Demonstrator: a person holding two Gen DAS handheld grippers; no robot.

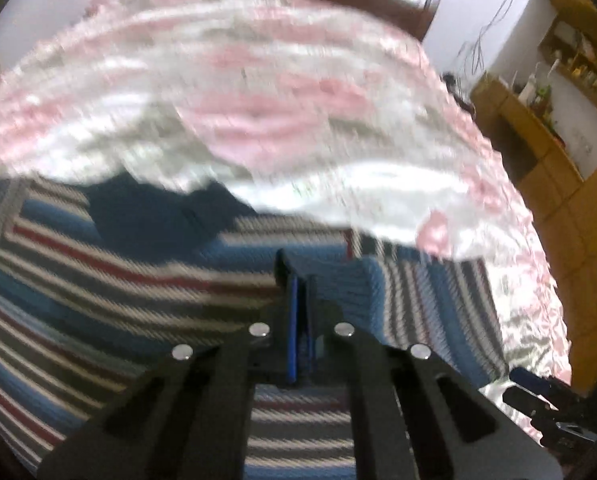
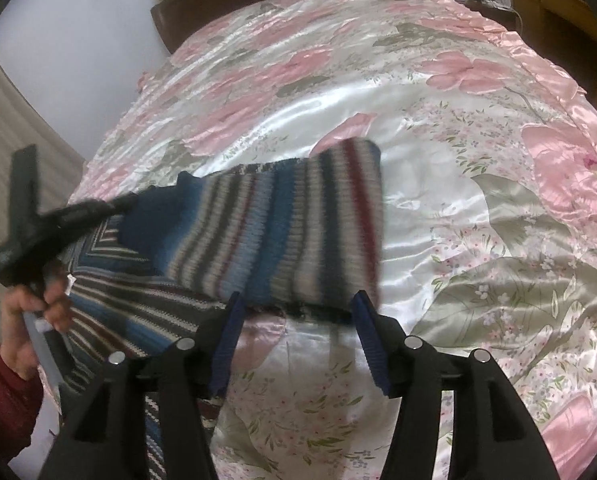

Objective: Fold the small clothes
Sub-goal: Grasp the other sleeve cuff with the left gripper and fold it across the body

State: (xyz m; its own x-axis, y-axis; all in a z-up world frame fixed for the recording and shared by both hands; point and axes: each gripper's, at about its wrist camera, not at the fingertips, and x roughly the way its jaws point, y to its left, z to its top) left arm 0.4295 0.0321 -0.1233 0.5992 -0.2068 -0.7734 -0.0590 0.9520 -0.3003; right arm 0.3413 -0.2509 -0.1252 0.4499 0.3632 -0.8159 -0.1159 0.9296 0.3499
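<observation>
A knitted sweater (image 2: 282, 240) with blue, grey, white and dark red stripes lies on the bed, and one part of it is lifted and blurred. My left gripper (image 2: 124, 202), held by a hand (image 2: 38, 300), is shut on the dark blue edge of that lifted part. In the left wrist view the sweater (image 1: 98, 280) fills the lower half, and the left gripper (image 1: 300, 292) has its blue pads pressed together on the knit. My right gripper (image 2: 298, 320) stands open just in front of the raised fabric's near edge, with nothing between its fingers (image 2: 226, 344).
A shiny pink and white floral bedspread (image 2: 458, 160) covers the bed. A dark wooden headboard (image 2: 186, 4) stands at the far end. Wooden shelves and a cabinet (image 1: 558, 120) are to the right of the bed. A red sleeve (image 2: 2, 400) is at the lower left.
</observation>
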